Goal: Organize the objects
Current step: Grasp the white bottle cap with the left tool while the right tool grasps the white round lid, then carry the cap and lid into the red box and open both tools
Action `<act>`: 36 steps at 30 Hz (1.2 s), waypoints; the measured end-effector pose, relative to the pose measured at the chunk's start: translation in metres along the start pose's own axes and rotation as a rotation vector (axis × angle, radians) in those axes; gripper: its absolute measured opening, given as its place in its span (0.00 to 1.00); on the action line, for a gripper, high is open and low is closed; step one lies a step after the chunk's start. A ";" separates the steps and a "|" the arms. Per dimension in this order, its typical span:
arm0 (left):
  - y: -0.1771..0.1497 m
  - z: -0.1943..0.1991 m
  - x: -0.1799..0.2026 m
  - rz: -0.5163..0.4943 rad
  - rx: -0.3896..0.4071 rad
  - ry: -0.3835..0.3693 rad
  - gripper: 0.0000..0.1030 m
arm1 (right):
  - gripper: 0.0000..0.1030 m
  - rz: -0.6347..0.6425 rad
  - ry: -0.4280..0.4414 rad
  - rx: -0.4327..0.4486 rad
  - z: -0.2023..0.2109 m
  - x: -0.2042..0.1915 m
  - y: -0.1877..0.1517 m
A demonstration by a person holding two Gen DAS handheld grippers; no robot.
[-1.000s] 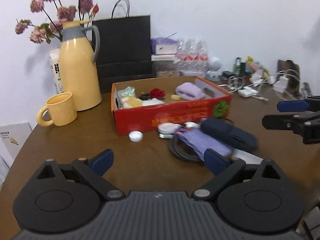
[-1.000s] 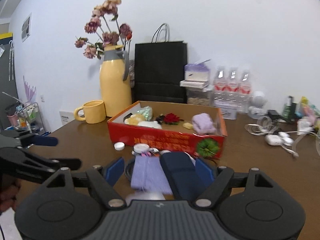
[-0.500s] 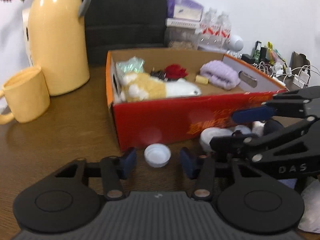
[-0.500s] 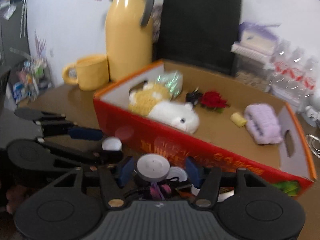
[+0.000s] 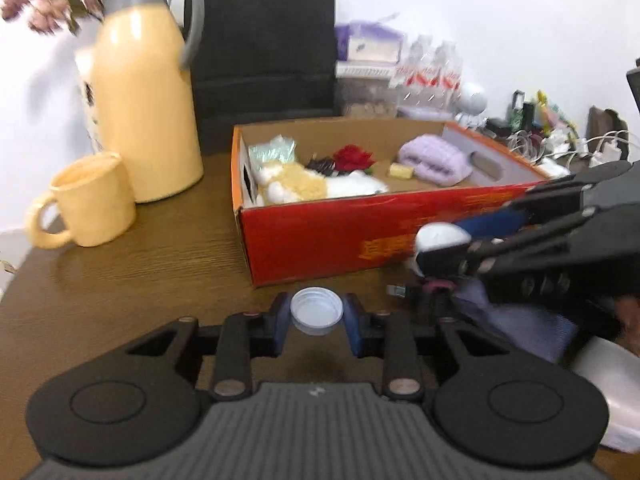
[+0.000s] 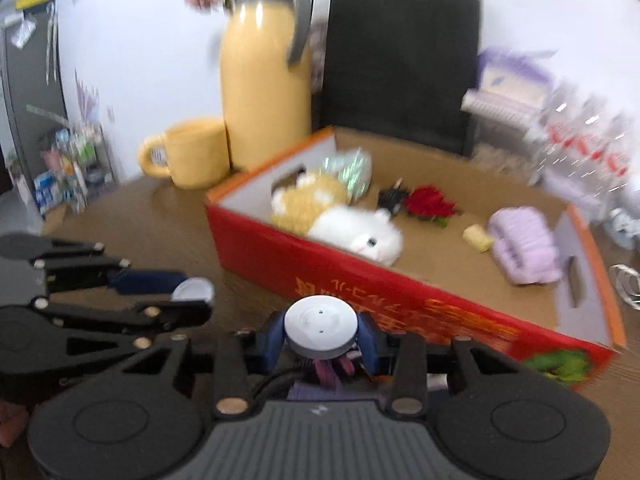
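On the brown table just in front of the red cardboard box [image 5: 340, 240], a small white bottle cap [image 5: 317, 314] sits between the blue pads of my left gripper [image 5: 316, 315]. Its jaws are closing and the pads touch the cap's sides. My right gripper [image 6: 321, 338] is closing on a white round lid [image 6: 320, 326] held between its pads, above a tangle of purple cloth and black cable. The right gripper [image 5: 444, 250] also shows in the left wrist view, and the left gripper [image 6: 192, 300] with the cap [image 6: 193, 290] in the right wrist view.
The box [image 6: 400, 292] holds a plush toy [image 6: 340, 220], a red rose [image 6: 430, 202], a purple knit piece [image 6: 524, 244] and a small yellow block [image 6: 478, 238]. A yellow jug [image 5: 144, 108], a yellow mug [image 5: 88, 200] and a black paper bag [image 5: 264, 48] stand behind. Cables and chargers [image 5: 560, 148] lie at far right.
Both grippers moved forward and down towards the front of the red box. The left jaws narrowed around the white cap, the right jaws around the round lid.
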State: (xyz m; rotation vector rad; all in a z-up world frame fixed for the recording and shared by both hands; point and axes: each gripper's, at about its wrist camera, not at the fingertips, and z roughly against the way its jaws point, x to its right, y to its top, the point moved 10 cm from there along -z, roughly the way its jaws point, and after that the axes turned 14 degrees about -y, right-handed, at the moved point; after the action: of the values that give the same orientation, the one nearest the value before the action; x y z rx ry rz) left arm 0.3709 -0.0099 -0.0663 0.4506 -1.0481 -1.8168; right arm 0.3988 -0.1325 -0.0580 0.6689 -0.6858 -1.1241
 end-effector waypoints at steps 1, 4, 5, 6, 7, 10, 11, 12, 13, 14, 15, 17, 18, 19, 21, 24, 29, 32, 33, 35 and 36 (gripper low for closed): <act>-0.002 0.014 0.008 0.005 0.020 -0.011 0.29 | 0.37 -0.014 -0.002 0.024 0.017 0.004 -0.002; -0.011 0.054 0.038 0.005 0.064 -0.033 0.29 | 0.37 -0.054 -0.013 0.068 0.063 0.014 -0.016; -0.016 0.063 0.047 0.001 0.070 -0.030 0.29 | 0.37 -0.067 -0.017 0.077 0.076 0.016 -0.022; -0.020 0.071 0.055 0.000 0.077 -0.023 0.29 | 0.37 -0.079 -0.022 0.085 0.092 0.017 -0.030; -0.023 0.079 0.062 0.003 0.081 -0.017 0.29 | 0.37 -0.088 -0.027 0.092 0.103 0.017 -0.037; -0.036 0.102 0.082 0.032 0.085 -0.025 0.29 | 0.37 -0.119 -0.045 0.097 0.137 0.019 -0.062; -0.040 0.108 0.090 0.036 0.083 -0.037 0.29 | 0.37 -0.135 -0.046 0.092 0.146 0.021 -0.071; -0.043 0.112 0.096 0.030 0.080 -0.043 0.29 | 0.37 -0.151 -0.045 0.089 0.157 0.023 -0.079; -0.046 0.116 0.101 0.019 0.078 -0.042 0.29 | 0.37 -0.163 -0.043 0.088 0.164 0.025 -0.086; -0.049 0.119 0.105 0.010 0.076 -0.033 0.29 | 0.37 -0.167 -0.047 0.086 0.171 0.028 -0.092; -0.050 0.124 0.108 0.004 0.076 -0.026 0.29 | 0.37 -0.166 -0.059 0.091 0.178 0.031 -0.096; -0.051 0.134 0.116 -0.004 0.090 -0.020 0.29 | 0.37 -0.163 -0.081 0.108 0.194 0.035 -0.101; -0.051 0.139 0.120 -0.010 0.098 -0.019 0.29 | 0.37 -0.163 -0.081 0.118 0.202 0.038 -0.103; -0.050 0.144 0.124 -0.016 0.110 -0.017 0.29 | 0.37 -0.165 -0.078 0.131 0.210 0.039 -0.104; -0.048 0.149 0.131 -0.026 0.121 -0.018 0.29 | 0.37 -0.167 -0.072 0.148 0.222 0.039 -0.106; -0.046 0.151 0.138 -0.039 0.125 -0.020 0.29 | 0.37 -0.171 -0.066 0.159 0.228 0.040 -0.107; -0.042 0.141 0.133 -0.025 0.118 -0.027 0.29 | 0.37 -0.192 -0.070 0.148 0.218 0.047 -0.105; -0.032 0.128 0.120 -0.013 0.118 -0.031 0.29 | 0.37 -0.197 -0.068 0.143 0.204 0.054 -0.095; -0.025 0.123 0.114 -0.010 0.120 -0.030 0.29 | 0.37 -0.192 -0.066 0.145 0.199 0.057 -0.090; -0.009 0.108 0.099 -0.001 0.122 -0.035 0.29 | 0.37 -0.184 -0.061 0.157 0.183 0.067 -0.072; 0.002 0.099 0.091 0.001 0.119 -0.043 0.29 | 0.37 -0.173 -0.061 0.161 0.174 0.072 -0.061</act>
State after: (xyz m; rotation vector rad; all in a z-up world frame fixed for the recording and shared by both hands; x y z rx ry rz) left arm 0.2609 -0.0437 0.0031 0.4842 -1.1905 -1.7762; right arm 0.2496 -0.2412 0.0133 0.8461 -0.7877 -1.2620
